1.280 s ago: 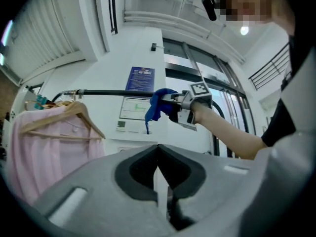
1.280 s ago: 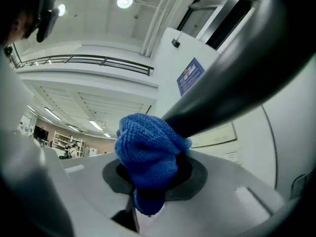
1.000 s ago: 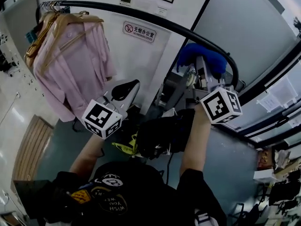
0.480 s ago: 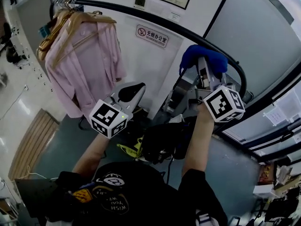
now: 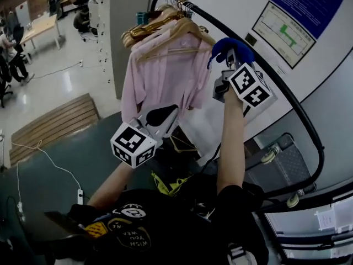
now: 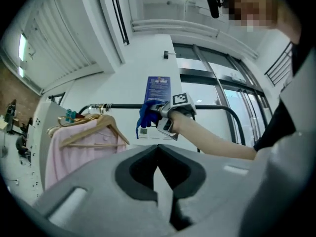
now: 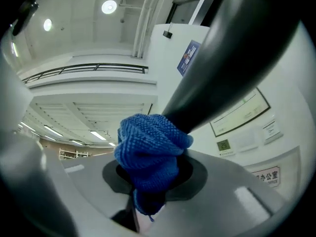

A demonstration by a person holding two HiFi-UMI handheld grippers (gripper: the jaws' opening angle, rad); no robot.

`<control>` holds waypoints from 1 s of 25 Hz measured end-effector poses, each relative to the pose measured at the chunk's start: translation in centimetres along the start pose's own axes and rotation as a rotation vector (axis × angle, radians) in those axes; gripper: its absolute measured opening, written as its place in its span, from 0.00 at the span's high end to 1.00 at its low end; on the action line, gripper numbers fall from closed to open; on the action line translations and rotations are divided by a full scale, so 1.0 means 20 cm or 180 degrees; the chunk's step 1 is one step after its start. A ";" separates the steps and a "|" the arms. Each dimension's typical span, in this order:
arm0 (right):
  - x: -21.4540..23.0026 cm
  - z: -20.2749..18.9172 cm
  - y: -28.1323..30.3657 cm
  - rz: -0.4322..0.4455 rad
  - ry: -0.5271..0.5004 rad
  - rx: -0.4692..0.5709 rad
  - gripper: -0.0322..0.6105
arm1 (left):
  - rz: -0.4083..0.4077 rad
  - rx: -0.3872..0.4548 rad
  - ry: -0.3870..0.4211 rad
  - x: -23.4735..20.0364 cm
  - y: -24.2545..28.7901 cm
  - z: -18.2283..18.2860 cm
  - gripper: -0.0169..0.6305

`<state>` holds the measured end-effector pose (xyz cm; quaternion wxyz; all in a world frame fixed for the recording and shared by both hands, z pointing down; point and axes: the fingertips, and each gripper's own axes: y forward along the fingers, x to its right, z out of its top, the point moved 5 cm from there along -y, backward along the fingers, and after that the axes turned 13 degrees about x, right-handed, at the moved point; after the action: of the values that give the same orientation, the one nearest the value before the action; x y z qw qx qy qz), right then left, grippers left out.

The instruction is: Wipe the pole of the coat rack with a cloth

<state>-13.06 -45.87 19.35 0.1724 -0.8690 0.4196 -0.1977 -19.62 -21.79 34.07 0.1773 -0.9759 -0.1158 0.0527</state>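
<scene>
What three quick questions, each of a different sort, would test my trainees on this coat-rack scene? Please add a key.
1. Fill in: the right gripper holds a blue cloth against the black ____.
2. True or false: the left gripper also grips the cloth.
3. What hangs on the wooden hangers? A) a pink shirt B) a black coat C) a towel

Key: 1. pole. 2. False; its jaws are shut on nothing. 3. A.
</scene>
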 end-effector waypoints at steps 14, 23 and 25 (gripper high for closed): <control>-0.07 0.01 -0.01 0.0065 0.0040 0.0011 0.79 | 0.0077 -0.0012 -0.0111 -0.01 -0.11 0.00 0.97; 0.18 0.59 -0.94 -0.0462 -0.0459 0.0417 0.78 | -0.1157 -0.0062 -0.0542 0.45 0.29 -0.14 0.97; 0.24 0.71 -1.14 -0.0675 -0.0500 0.0527 0.78 | -0.1399 -0.0077 -0.0621 0.59 0.34 -0.17 0.97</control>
<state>11.65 -34.38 18.62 0.2539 -0.9041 0.2929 -0.1801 -6.21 -26.23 33.99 0.1608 -0.9196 -0.3425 0.1056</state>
